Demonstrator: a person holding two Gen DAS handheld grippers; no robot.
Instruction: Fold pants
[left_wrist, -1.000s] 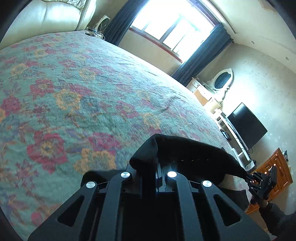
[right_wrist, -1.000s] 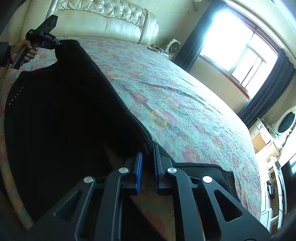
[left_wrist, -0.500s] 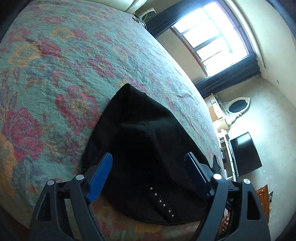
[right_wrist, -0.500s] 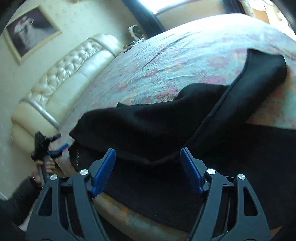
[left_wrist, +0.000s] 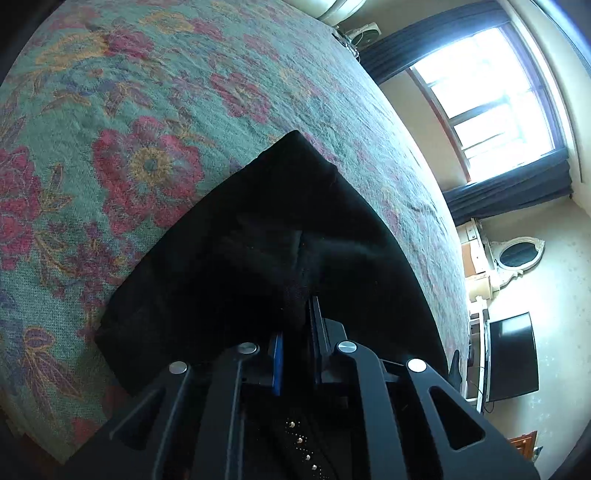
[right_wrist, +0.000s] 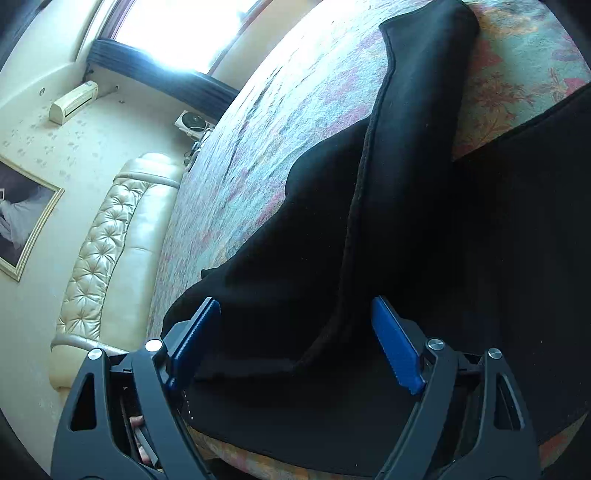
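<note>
The black pants (left_wrist: 258, 236) lie on the flowered bedspread (left_wrist: 147, 110). My left gripper (left_wrist: 295, 332) has just clenched on a fold of them; my right gripper (right_wrist: 295, 339), jaws just spread wide, hangs released above the cloth.

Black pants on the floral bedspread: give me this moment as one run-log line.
black fabric pants: partly folded on floral bedspread | left gripper: just closed, pinching a fold | right gripper: just opened, over pants, holding nothing

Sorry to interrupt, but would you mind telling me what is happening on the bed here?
A person with a gripper in each hand is folding black pants on a floral bedspread. The left gripper has just closed and is shut on a bunch of the fabric. The right gripper has just been opening and hangs open over the pants, its fingers pressing on nothing.
</note>
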